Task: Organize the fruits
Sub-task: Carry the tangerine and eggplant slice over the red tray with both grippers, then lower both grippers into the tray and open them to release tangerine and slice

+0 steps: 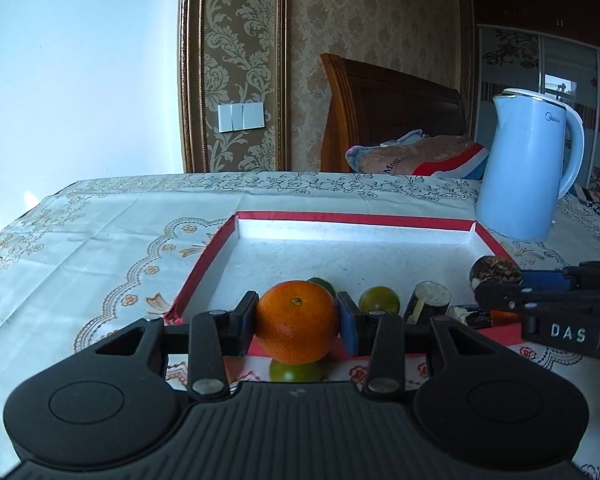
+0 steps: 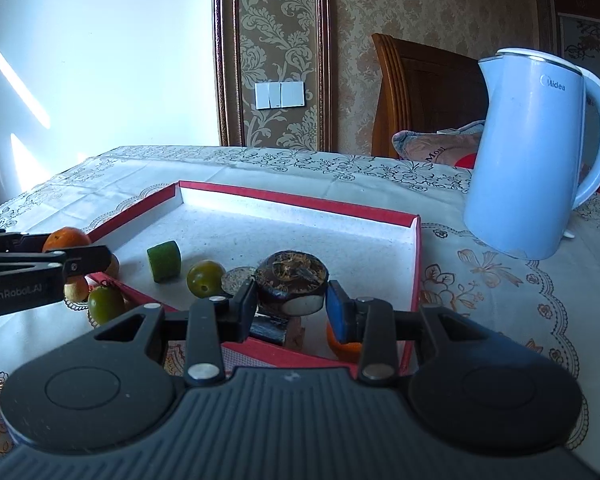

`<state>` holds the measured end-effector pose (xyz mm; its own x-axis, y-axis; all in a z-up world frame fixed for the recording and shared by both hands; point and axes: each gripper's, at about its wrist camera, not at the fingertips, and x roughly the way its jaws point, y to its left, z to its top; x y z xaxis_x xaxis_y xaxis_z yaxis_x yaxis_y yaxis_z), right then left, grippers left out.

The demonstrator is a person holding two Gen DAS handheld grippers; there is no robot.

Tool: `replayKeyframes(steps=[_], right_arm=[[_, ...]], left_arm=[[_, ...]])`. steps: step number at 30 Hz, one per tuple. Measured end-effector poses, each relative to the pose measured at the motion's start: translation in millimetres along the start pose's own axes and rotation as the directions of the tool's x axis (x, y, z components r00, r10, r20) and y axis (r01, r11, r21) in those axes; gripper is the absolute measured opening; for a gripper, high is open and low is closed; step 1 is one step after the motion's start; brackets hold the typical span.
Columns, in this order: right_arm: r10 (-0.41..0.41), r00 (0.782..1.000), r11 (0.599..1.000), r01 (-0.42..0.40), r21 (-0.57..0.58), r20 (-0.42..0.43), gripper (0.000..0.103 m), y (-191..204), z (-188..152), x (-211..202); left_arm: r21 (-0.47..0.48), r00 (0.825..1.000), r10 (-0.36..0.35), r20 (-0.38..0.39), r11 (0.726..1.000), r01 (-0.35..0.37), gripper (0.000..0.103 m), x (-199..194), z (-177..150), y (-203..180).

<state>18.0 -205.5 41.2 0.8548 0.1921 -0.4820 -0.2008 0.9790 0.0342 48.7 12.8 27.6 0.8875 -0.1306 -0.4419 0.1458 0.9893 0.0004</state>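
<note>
Looking along your left gripper (image 1: 297, 322), you've got its jaws clamped on an orange (image 1: 296, 322), lifted clear over the near red rim of the tray (image 1: 204, 264). A green fruit (image 1: 296, 372) sits right under it on the worktop (image 1: 100, 232), and inside the tray a second green fruit (image 1: 379, 300) lies beside a dark cut piece (image 1: 430, 298). Your right gripper (image 1: 496, 280) comes in from the right edge, carrying a dark brown fruit (image 1: 494, 269). A pale blue kettle (image 1: 528, 168) stands behind the tray's far right corner.

Switching to the right view, your right gripper (image 2: 291, 294) has its jaws closed on that dark brown fruit (image 2: 292, 280), held above the tray's near edge. On the tray (image 2: 416, 264) floor lie a cut green piece (image 2: 164, 260) and a round green fruit (image 2: 205, 278). Your left gripper (image 2: 86, 260) reaches in from the left with the orange (image 2: 66, 238), over another green fruit (image 2: 106, 302) outside the tray.
</note>
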Motion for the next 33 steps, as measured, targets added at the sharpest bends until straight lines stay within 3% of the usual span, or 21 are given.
replayKeyframes(steps=[3,11,33], right_arm=[[0.003,1.0,1.0,-0.003,0.015,-0.004,0.035,-2.4,-2.9,4.1],[-0.005,1.0,1.0,0.005,0.02,0.006,0.035,-4.0,-5.6,7.9],[-0.006,1.0,0.999,0.006,0.045,0.0,0.035,-7.1,-9.9,11.2]], left_arm=[[0.002,1.0,-0.015,-0.008,1.0,0.015,0.041,15.2,7.9,-9.8],[-0.017,0.998,0.036,-0.047,0.999,-0.036,0.041,51.6,13.7,-12.8],[0.027,0.997,0.047,-0.055,0.999,-0.046,0.042,58.7,3.6,-23.4]])
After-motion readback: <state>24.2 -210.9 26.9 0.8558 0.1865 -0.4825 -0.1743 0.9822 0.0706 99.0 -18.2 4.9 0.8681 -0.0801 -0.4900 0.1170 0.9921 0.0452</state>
